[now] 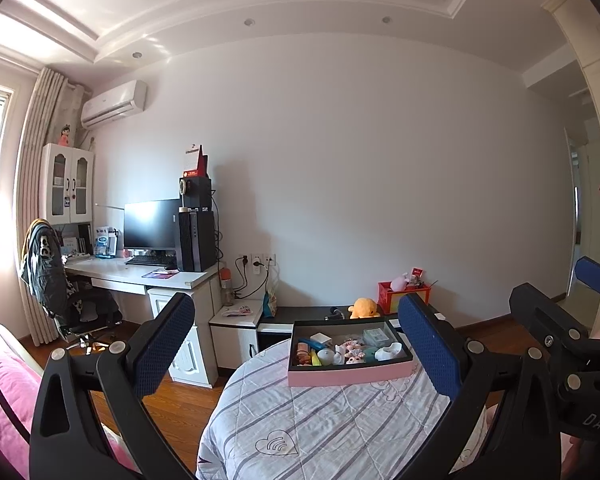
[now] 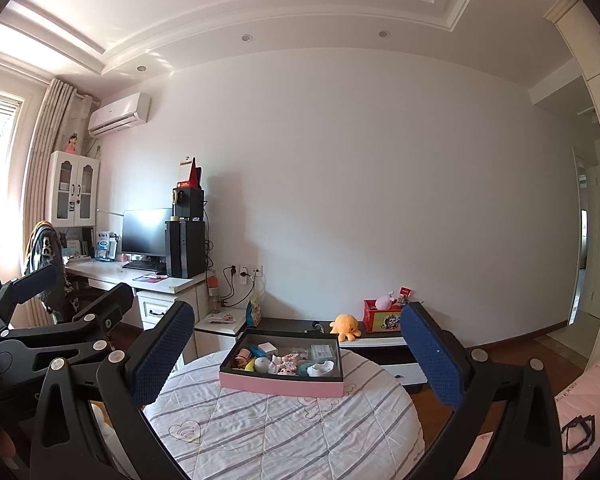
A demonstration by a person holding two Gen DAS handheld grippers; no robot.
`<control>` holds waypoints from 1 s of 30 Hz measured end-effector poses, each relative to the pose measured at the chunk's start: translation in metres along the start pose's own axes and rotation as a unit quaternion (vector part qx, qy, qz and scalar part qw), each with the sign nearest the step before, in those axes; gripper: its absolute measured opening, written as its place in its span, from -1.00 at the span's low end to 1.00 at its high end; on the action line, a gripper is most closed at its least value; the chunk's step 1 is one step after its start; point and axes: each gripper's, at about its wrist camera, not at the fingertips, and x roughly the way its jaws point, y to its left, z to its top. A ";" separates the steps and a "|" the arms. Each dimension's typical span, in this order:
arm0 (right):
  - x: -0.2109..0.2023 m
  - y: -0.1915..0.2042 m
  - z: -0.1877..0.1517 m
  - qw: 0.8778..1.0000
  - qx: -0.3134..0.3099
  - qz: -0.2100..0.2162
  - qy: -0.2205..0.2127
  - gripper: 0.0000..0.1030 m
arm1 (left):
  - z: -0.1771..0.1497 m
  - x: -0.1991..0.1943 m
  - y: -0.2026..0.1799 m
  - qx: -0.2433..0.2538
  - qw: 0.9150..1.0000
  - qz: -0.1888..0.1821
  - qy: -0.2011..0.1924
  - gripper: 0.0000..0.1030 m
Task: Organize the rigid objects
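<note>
- Left claw [image 1: 296, 344] and right claw [image 2: 298, 354] both gape wide, holding nothing, short of the box.
- The pink box [image 1: 350, 372] sits on the round quilted table [image 1: 320, 432], packed with small toys [image 1: 350, 350].
- Toys look light, hard, likely slippery; pinch each across its narrow middle.
- Behind the box: an orange plush [image 1: 364, 308].

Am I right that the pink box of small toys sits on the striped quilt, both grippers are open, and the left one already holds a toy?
Not quite. The left gripper holds nothing: the left wrist view shows its blue pads wide apart with only air between them. The rest stands: the pink box rests on the striped quilt, and the right gripper is open too.
</note>
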 end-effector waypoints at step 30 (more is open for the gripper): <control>0.005 0.002 -0.002 1.000 0.000 0.007 0.007 1.00 | -0.001 0.001 -0.003 -0.002 1.000 0.012 -0.011 1.00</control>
